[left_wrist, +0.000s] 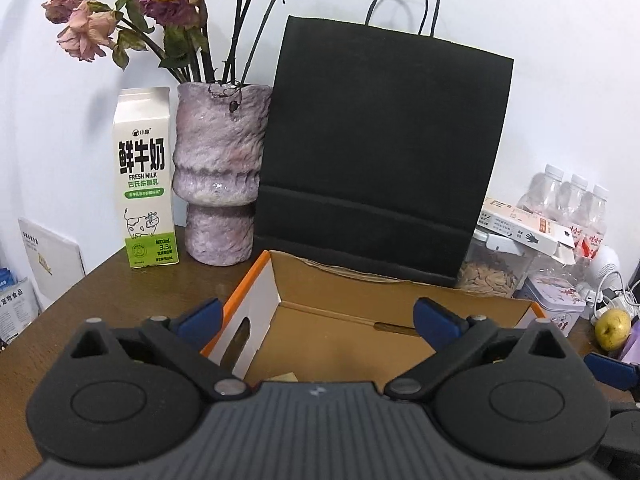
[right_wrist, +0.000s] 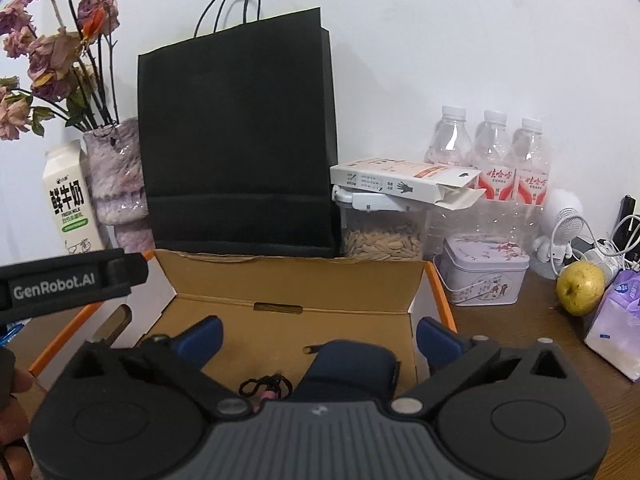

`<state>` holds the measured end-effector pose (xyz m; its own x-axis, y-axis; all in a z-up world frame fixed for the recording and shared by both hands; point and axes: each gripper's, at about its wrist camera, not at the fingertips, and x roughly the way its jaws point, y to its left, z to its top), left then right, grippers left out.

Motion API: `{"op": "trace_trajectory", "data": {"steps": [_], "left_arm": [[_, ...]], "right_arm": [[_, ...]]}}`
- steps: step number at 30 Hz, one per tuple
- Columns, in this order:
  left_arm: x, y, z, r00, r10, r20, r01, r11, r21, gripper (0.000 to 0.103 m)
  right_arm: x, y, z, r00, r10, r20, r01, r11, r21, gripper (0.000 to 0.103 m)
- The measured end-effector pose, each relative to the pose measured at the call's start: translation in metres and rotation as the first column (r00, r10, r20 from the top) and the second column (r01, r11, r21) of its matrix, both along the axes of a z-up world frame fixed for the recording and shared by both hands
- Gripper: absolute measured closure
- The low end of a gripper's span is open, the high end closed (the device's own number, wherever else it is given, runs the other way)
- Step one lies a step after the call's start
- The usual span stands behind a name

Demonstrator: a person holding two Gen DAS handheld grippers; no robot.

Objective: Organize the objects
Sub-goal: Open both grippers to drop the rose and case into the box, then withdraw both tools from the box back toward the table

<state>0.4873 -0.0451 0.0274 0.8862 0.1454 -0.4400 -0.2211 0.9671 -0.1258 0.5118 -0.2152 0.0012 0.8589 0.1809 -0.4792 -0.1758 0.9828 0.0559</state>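
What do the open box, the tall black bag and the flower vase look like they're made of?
Open box: corrugated cardboard, matte brown inside, with creased flaps. Tall black bag: probably matte paper, with sharp folds and thin cord handles. Flower vase: likely glazed ceramic, rough mottled purple with small glossy highlights, though resin is possible.

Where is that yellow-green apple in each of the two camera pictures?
Left wrist view: the apple sits at the far right edge on the table, right of the patterned tin.
Right wrist view: the apple lies right of centre, between the tin and a purple-white pack.
Shared landmark: the black paper bag standing behind the open cardboard box.
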Motion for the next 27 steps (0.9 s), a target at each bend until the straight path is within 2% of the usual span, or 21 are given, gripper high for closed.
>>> {"op": "trace_trajectory", "data": {"steps": [18, 27], "left_arm": [[-0.024, 0.002, 0.018, 0.999, -0.011, 0.042, 0.013, 0.999, -0.042, 0.000], [-0.046, 0.004, 0.025, 0.997, -0.029, 0.067, 0.032, 0.999, -0.035, 0.000]], "right_arm": [[-0.031, 0.004, 0.022, 0.997, 0.034, 0.071, -0.034, 0.999, -0.009, 0.000], [-0.051, -0.005, 0.031, 0.995, 0.015, 0.095, -0.016, 1.000, 0.013, 0.000]]}}
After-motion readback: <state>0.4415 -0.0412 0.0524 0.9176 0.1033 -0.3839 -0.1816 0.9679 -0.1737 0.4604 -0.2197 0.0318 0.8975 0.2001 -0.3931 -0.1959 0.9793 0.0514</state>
